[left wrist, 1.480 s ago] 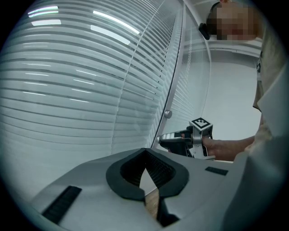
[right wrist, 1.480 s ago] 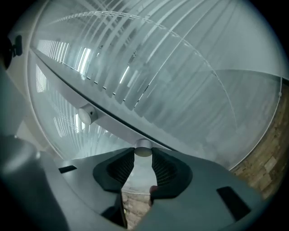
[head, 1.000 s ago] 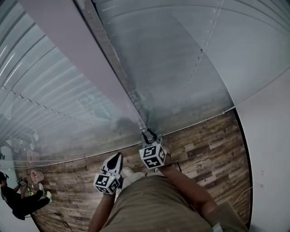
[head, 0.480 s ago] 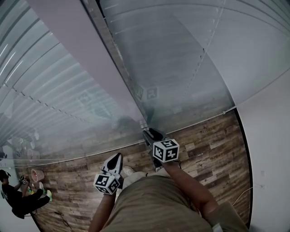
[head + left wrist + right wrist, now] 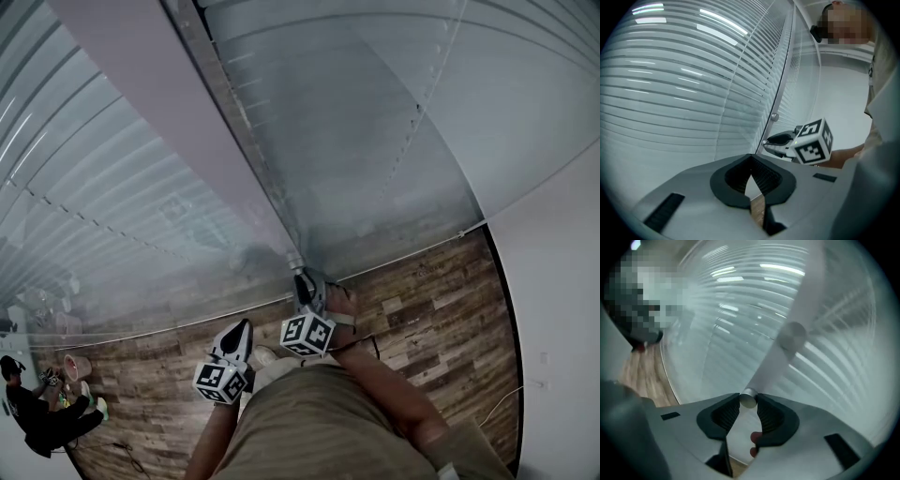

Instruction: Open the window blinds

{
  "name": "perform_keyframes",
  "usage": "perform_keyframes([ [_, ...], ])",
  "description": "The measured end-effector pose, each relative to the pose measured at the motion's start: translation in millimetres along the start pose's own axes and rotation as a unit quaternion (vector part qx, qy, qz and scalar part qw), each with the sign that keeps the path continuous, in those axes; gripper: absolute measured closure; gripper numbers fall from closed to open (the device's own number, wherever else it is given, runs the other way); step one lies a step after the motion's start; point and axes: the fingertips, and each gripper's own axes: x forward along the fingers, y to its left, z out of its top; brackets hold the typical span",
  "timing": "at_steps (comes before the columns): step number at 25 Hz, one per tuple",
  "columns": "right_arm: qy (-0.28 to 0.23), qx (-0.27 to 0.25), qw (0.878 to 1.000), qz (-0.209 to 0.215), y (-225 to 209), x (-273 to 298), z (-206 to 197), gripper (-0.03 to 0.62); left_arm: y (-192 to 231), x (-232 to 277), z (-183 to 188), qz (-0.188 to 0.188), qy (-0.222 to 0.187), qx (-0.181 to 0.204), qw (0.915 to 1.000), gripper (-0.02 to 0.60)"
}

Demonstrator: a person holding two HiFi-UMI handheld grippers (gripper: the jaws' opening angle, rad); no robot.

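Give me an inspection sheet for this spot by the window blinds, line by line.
Surface: brown wood-plank floor.
Job's things: white horizontal slat blinds, lowered; slim pale tilt wand hanging beside them.
Clutter: small pinkish round item, too small to identify.
Grippers: right gripper has just closed on the wand's lower end; left gripper shut, empty.
Cables: cord running down the right-hand blind.
Surroundings: white wall; person crouching on the floor.
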Motion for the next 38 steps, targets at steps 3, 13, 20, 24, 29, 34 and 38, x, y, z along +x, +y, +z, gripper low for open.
perform_keyframes([
  [3, 0.005, -0.053, 0.998, -0.017, 1, 1, 0, 0.468, -4, 4, 2, -0.007, -0.002, 0.001, 1.0, 0.568],
  [13, -0.06, 0.44, 0.874, 0.198, -4, -4, -5, 0.408, -3, 3, 2, -0.005, -0.001, 0.0, 1.0, 0.568],
  [20, -0.039, 0.526, 0.825, 0.205, -9, 10, -11, 0.462, 2, 1, 3, 0.002, -0.004, -0.003, 1.0, 0.568],
  [24, 0.005, 0.267, 0.956, 0.123, -4, 11, -5, 0.464, 6, 1, 2, 0.005, -0.005, -0.005, 1.0, 0.568],
  [29, 0.047, 0.038, 0.997, 0.043, 3, 12, -7, 0.462, 7, 2, 3, 0.006, -0.007, -0.007, 0.9999, 0.568],
  [34, -0.011, 0.211, 0.969, 0.132, 3, 6, -6, 0.456, 7, 3, 2, 0.004, -0.006, -0.008, 0.9999, 0.568],
  [38, -0.033, 0.442, 0.871, 0.213, 3, 6, -11, 0.419, 8, 5, 2, 0.003, -0.005, -0.007, 1.0, 0.568],
])
